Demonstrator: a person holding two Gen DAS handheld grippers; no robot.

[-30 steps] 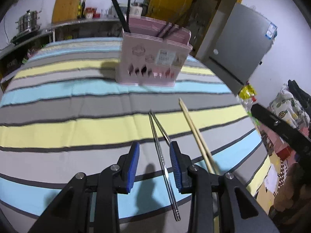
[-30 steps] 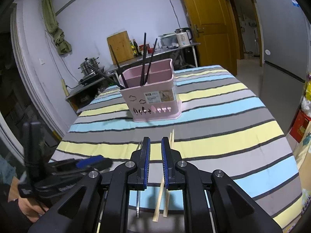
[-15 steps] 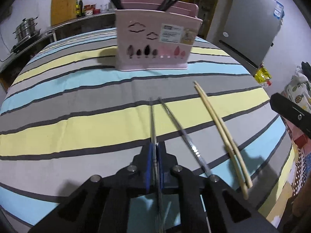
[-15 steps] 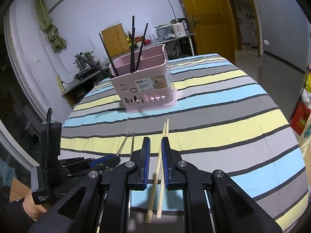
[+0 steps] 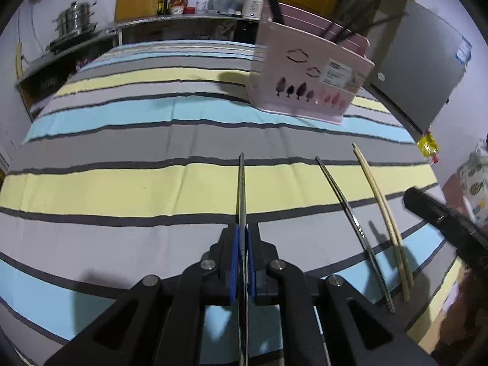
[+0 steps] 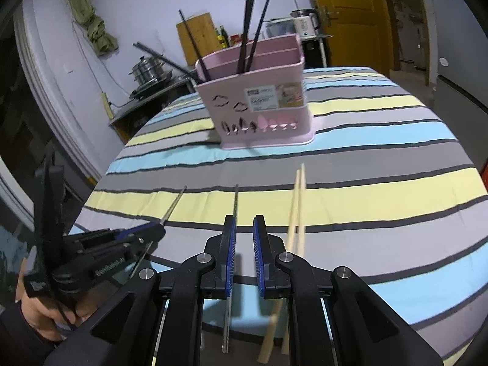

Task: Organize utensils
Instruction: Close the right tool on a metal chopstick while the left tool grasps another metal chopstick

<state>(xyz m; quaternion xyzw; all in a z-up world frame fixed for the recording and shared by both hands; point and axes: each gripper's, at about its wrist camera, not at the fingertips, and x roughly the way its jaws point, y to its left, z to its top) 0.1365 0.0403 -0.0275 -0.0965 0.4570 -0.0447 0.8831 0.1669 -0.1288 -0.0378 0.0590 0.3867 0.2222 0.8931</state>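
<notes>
**Left jaws pinch one steel chopstick; its mate and the wooden pair wait**

Over on the left, the left gripper has its jaws clamped tight on a steel chopstick, and that stick runs straight out ahead of the blue pads, long axis pointing toward the pink utensil holder at the far side of the worktop. From the right-hand camera you can see that gripper off to the side, the thin metal rod poking forward out of it.

Moving across: the second steel chopstick lies on the striped cloth, lengthwise toward the holder, its near end passing under the left jaw of the right gripper. Those jaws stand narrow, a slim gap, nothing between the pads.

Further right, the wooden chopsticks lie side by side, just right of the right gripper, also pointing at the holder, which already has dark chopsticks standing in it.

My read: the left hand's carry is a straight run forward to the holder, with the stick needing tipping upright. The right hand is the nearer one for both the loose steel stick and the wooden pair.
</notes>
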